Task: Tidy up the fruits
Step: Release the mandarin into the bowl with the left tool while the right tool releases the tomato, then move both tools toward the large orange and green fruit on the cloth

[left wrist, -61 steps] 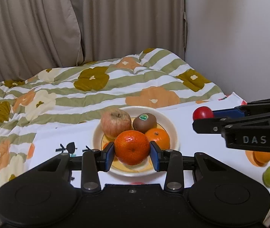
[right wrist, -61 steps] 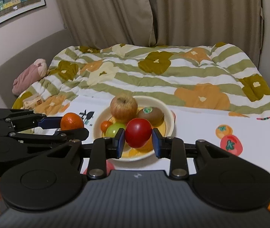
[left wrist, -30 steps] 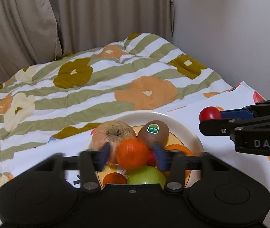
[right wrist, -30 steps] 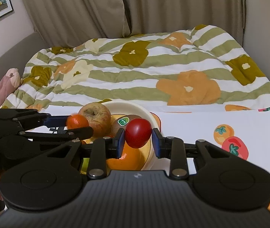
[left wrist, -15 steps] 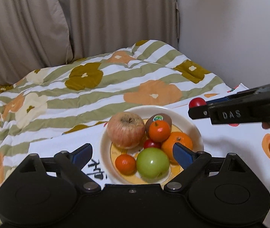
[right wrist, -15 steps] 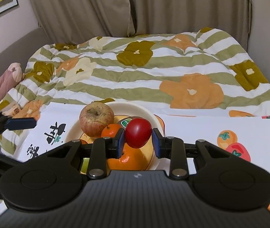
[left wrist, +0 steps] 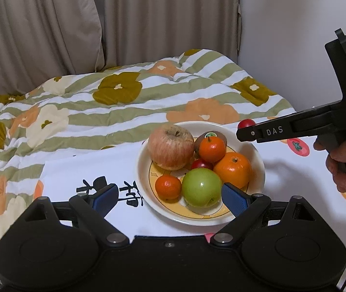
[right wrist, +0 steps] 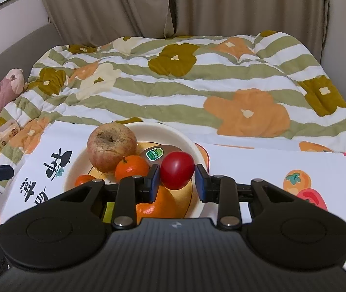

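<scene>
Right gripper (right wrist: 177, 179) clenches red tomato (right wrist: 177, 170) over plate (right wrist: 173, 132) w/ fruit; its body hides plate's near edge. Left gripper (left wrist: 170, 198) wide apart, empty, near green apple (left wrist: 201, 187).

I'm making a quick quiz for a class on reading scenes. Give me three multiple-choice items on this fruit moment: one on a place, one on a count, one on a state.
1. Where does the kiwi with the sticker lie?
A. on the quilt
B. in the bowl, behind the small orange
C. in the left gripper

2. How many orange citrus fruits are in the bowl?
A. one
B. three
C. five

3. What is the right gripper doing?
A. standing open and empty
B. gripping the green apple
C. gripping a red fruit

Answers:
1 B: the kiwi sits in the bowl behind the small orange.
2 B: that one, the large orange and the smallest one.
3 C: the right gripper has its pads on the red fruit; the left gripper is open and empty.
</scene>
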`<state>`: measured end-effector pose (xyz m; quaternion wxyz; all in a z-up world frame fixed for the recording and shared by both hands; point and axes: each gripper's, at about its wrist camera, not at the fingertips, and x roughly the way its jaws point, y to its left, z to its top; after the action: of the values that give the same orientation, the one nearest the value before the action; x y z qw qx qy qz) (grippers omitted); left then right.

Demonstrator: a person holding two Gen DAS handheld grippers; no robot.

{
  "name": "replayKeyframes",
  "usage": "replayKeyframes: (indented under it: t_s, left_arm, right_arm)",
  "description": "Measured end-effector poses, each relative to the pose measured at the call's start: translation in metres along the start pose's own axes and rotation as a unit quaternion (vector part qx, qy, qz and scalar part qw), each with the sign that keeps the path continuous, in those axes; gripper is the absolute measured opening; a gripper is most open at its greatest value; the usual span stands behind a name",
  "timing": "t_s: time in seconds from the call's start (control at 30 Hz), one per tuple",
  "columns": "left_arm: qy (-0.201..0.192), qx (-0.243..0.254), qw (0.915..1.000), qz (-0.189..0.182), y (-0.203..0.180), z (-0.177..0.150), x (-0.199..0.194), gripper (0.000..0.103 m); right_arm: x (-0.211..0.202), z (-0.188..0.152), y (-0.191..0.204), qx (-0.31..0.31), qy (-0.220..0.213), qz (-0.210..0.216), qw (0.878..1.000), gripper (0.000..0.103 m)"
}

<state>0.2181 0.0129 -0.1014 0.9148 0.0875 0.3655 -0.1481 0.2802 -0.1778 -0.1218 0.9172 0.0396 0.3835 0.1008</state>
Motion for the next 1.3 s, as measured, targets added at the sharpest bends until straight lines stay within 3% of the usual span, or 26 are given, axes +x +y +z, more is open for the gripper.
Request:
replayKeyframes:
  t_s: [0.07,0.13,0.2,0.67,1.03,1.3]
  left_arm:
    - [-0.001,0.0,1.0,0.0,0.0,-0.002,-0.001,0.094]
    - [-0.001,0.0,1.0,0.001,-0.001,-0.002,-0.002,0.094]
    - [0.0,0.0,1.0,0.003,-0.001,-0.003,-0.002,0.094]
    - [-0.011,-0.006,0.9997,0.019,-0.006,-0.008,-0.026,0.094]
    - [-0.032,-0.012,0.9993,0.016,-0.033,-0.009,-0.062,0.094]
    - [-0.043,-0.009,0.999,0.011,-0.067,-0.011,-0.088,0.094]
  right_arm:
    - [0.002,-0.001,0.001,-0.001,0.001,0.006,1.0,0.063]
    - [0.001,-0.004,0.001,0.006,-0.006,0.004,1.0,0.091]
    - [-0.001,-0.008,0.0,0.013,-0.006,0.01,1.0,0.103]
    - [-0.036,-0.017,0.003,0.02,-0.012,0.009,1.0,0.103]
    - [-0.111,-0.032,-0.004,0.027,-0.042,0.005,0.999,0.103]
    - [-0.168,-0.054,-0.034,0.041,-0.044,-0.022,0.998,0.103]
